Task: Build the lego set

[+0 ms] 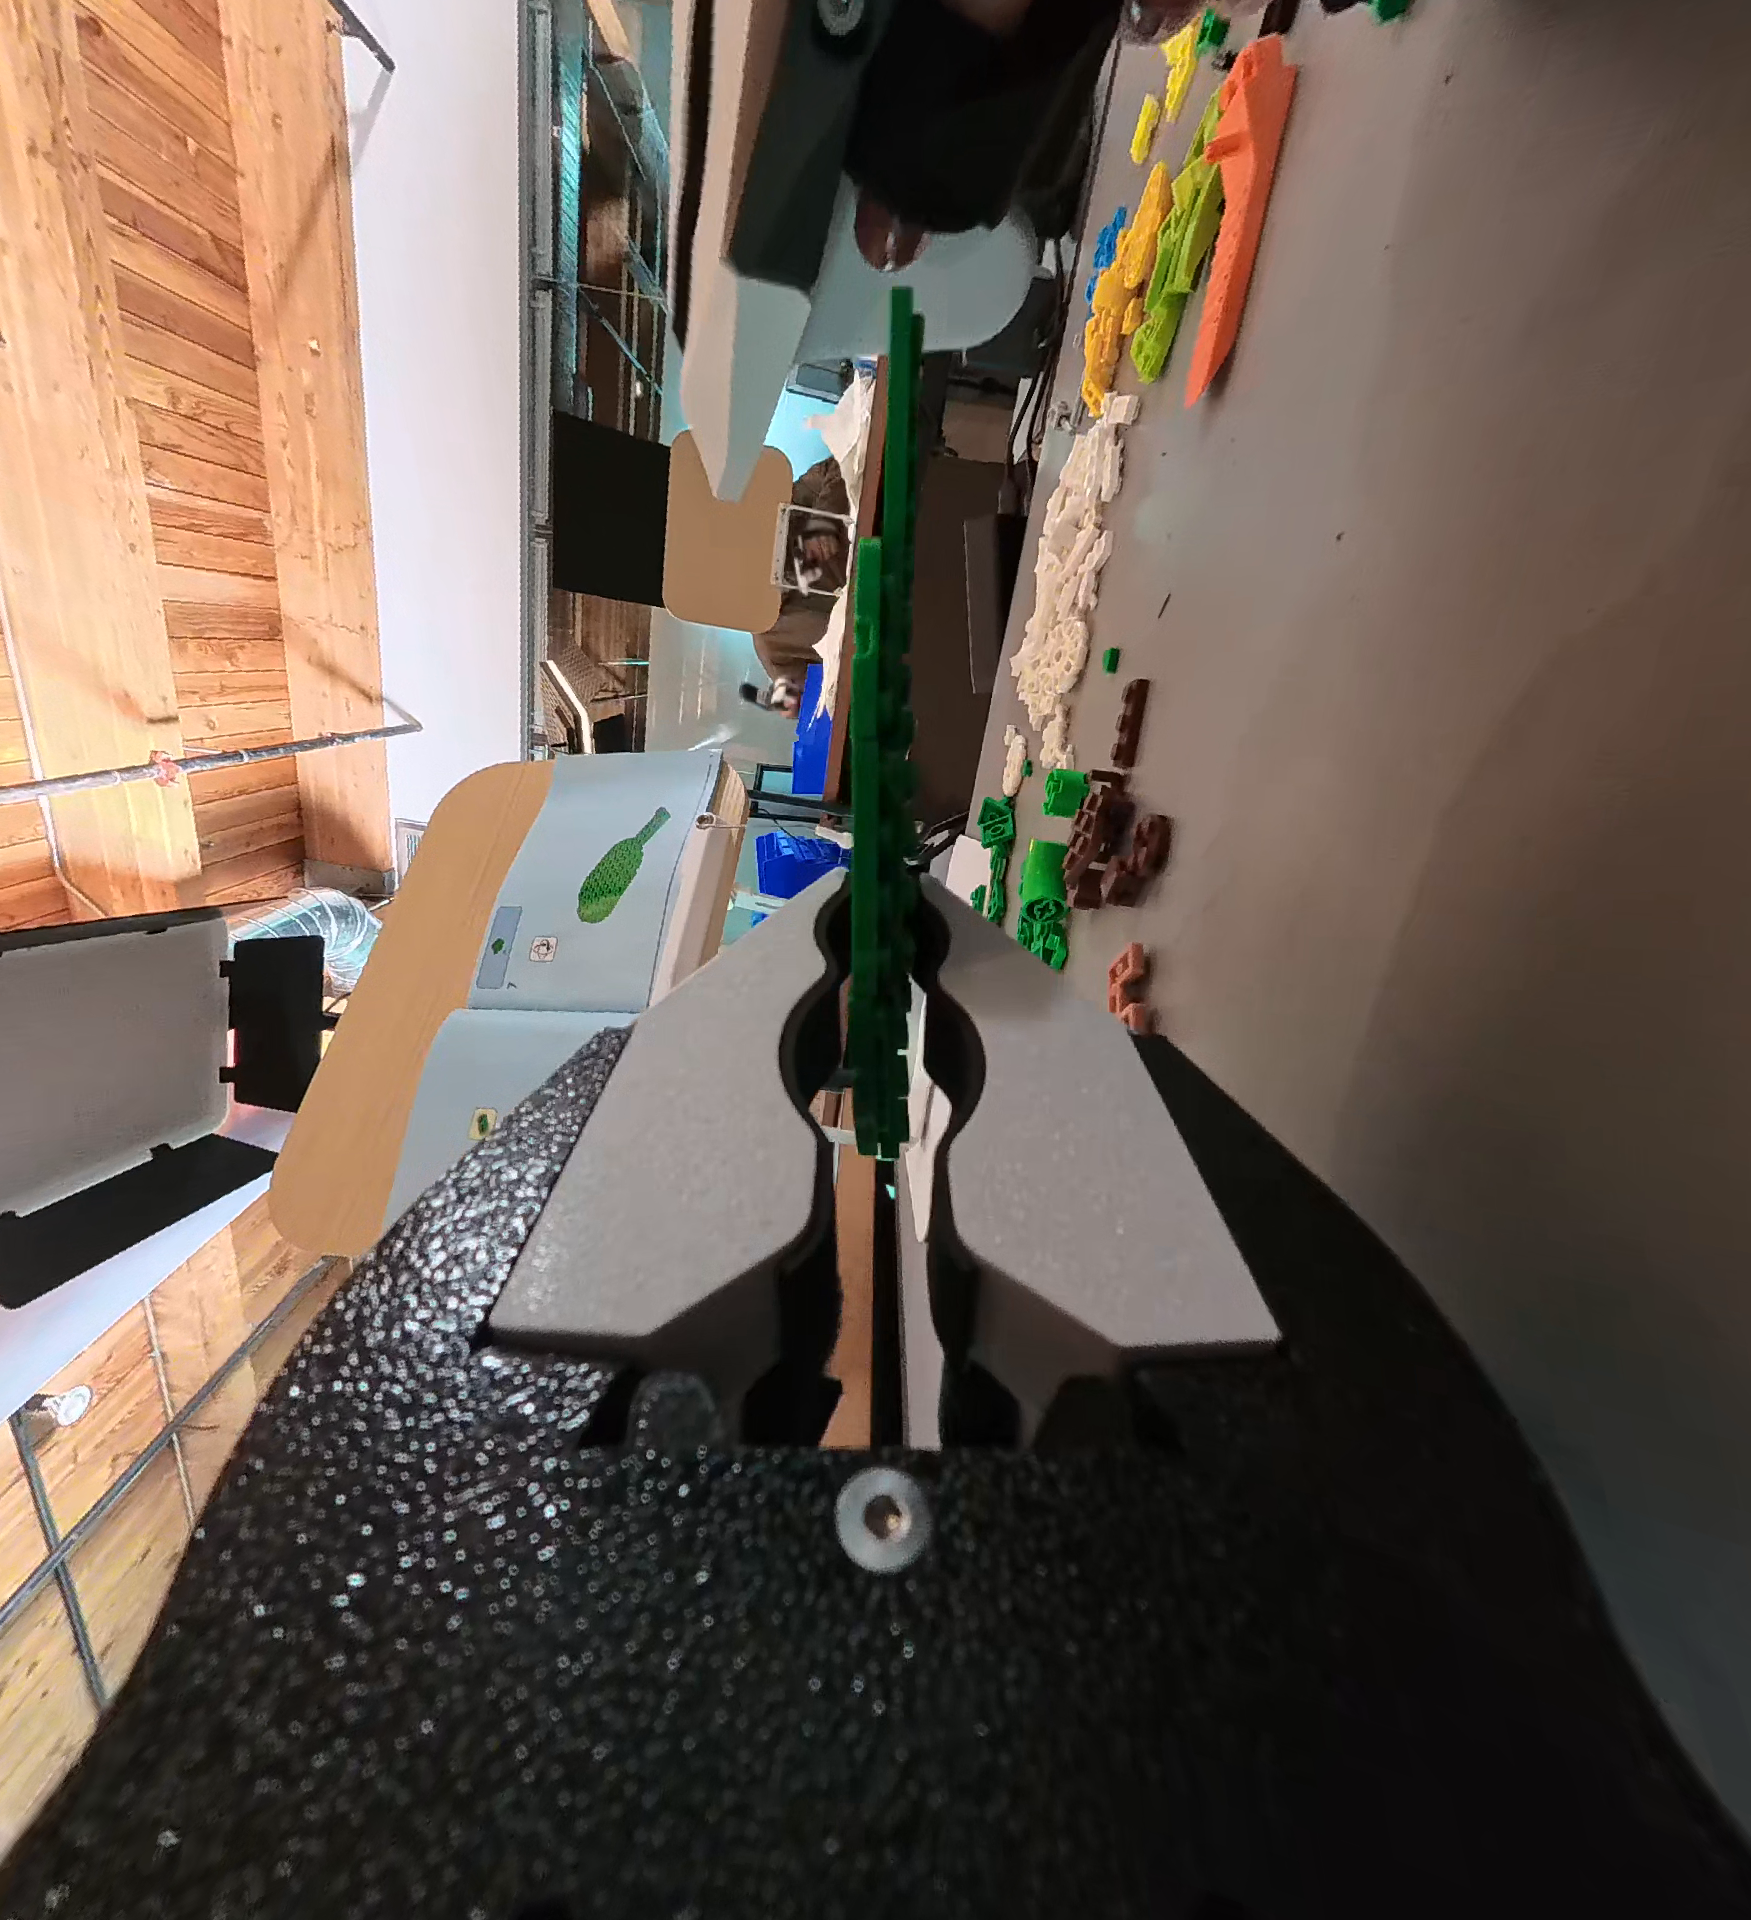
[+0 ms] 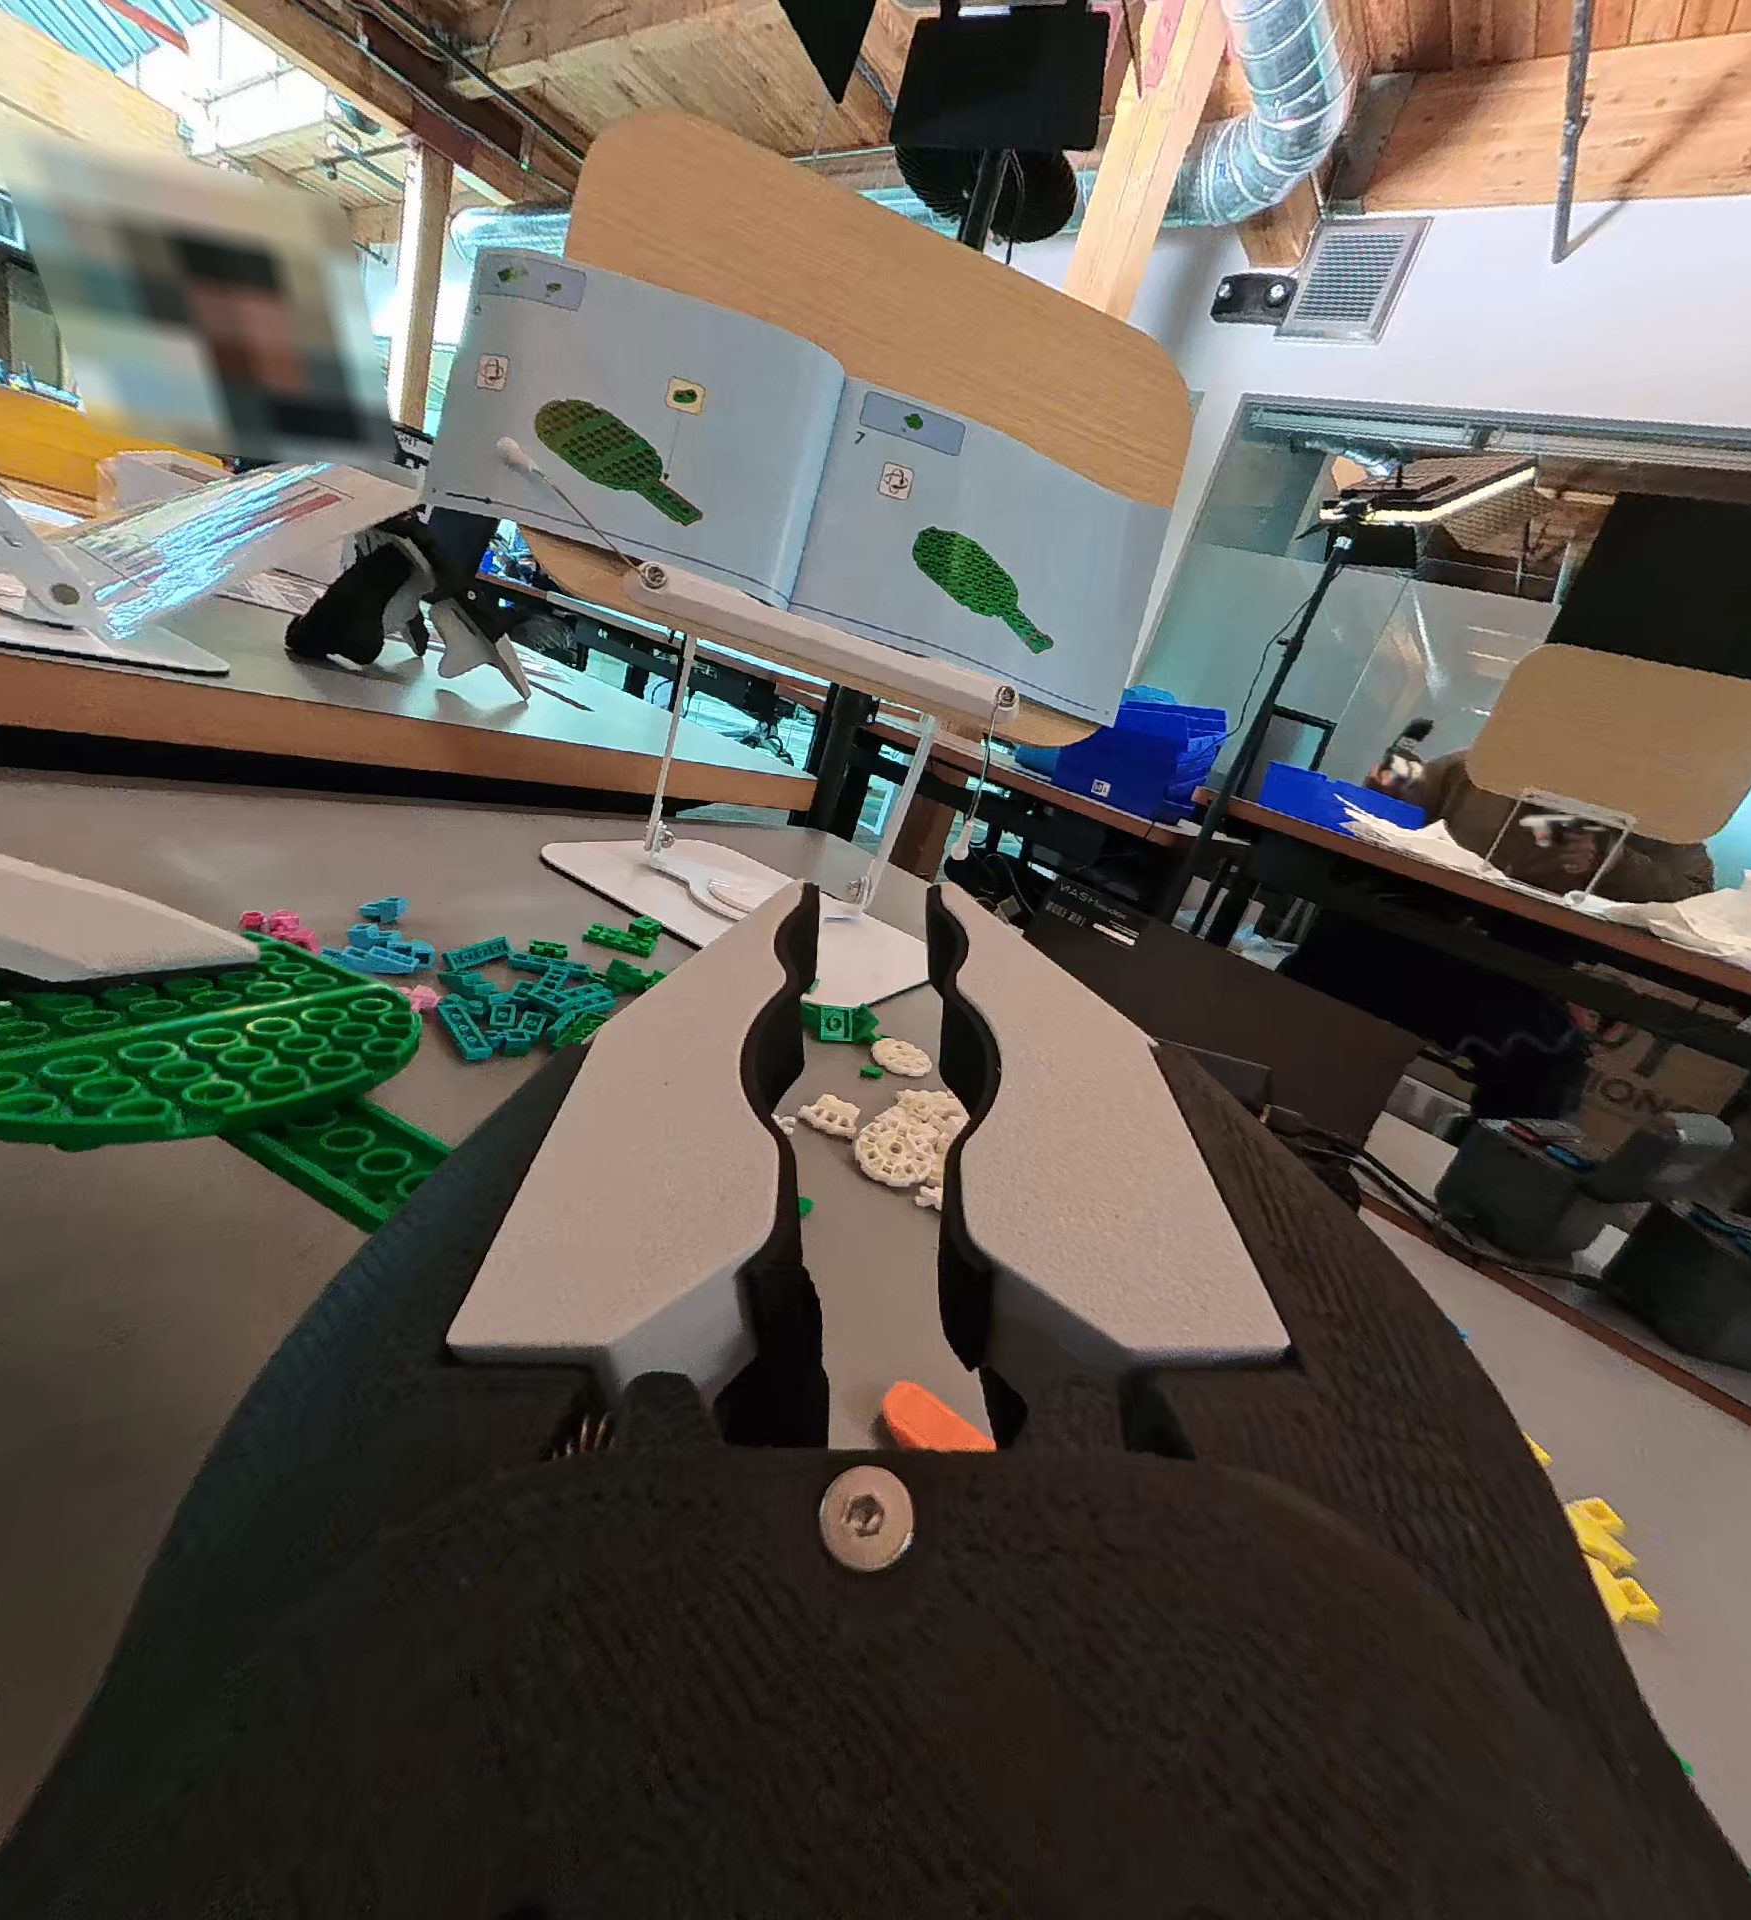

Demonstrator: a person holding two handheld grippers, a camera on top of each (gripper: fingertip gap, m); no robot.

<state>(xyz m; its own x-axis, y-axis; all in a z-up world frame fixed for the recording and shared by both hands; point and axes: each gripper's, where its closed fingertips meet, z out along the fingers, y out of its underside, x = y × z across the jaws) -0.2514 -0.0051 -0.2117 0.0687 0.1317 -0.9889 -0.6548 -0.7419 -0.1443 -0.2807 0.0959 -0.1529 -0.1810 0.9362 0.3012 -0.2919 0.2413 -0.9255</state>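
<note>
My left gripper (image 1: 886,896) is shut on a flat green studded plate assembly (image 1: 886,623), seen edge-on in the left wrist view and reaching forward from between the pads. In the right wrist view the same paddle-shaped plate (image 2: 175,1049) hangs at the left, with a left gripper finger (image 2: 71,925) lying on it. My right gripper (image 2: 866,914) is open with nothing between its pads. It hovers over the grey table (image 2: 175,1299), above white round pieces (image 2: 897,1138) and a small green piece (image 2: 835,1023). The right gripper also shows at the top of the left wrist view (image 1: 829,343).
An open instruction booklet (image 2: 798,468) rests on a wooden stand behind the table. Teal pieces (image 2: 518,997), pink pieces (image 2: 279,925), yellow pieces (image 2: 1609,1558) and an orange piece (image 2: 928,1423) lie around. An orange plate (image 1: 1245,208), white pieces (image 1: 1068,582) and brown pieces (image 1: 1120,831) lie on the table. About 12 cm separates my left fingertips from my right. It is some 20 cm from my right tips to the small green piece (image 2: 835,1023).
</note>
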